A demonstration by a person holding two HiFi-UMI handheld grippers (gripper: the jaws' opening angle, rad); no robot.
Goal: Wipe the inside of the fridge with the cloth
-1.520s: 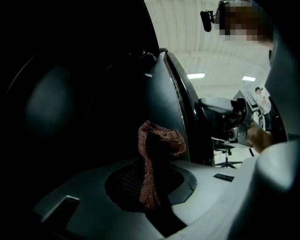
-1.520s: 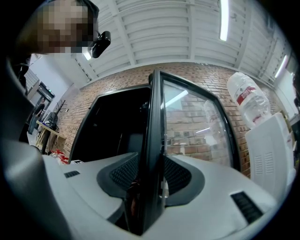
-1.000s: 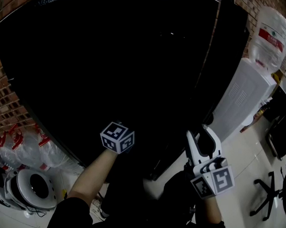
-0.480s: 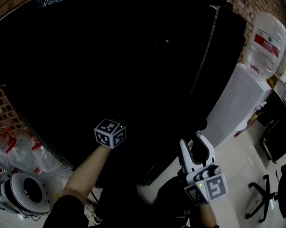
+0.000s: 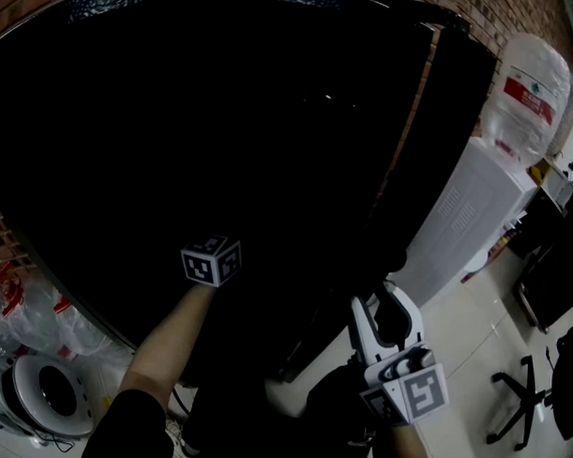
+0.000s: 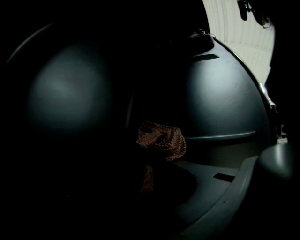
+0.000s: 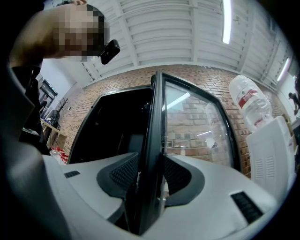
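While the right gripper's [image 7: 149, 197] fingers clamp the door [image 7: 157, 131] edge, the left gripper's [image 6: 148, 187] fingers pinch the cloth [image 6: 161, 140] inside the fridge [image 5: 217, 132]; wiping looks under way, unfinished.

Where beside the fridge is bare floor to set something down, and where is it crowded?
Free: the tiles between the water dispenser and the chair base. Crowded: left of the fridge, bags and a round white appliance fill the floor.

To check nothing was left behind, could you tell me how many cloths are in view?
1: a reddish-brown cloth, gripped by the left hand-held gripper inside the dark fridge. Others may be hidden in the darkness.
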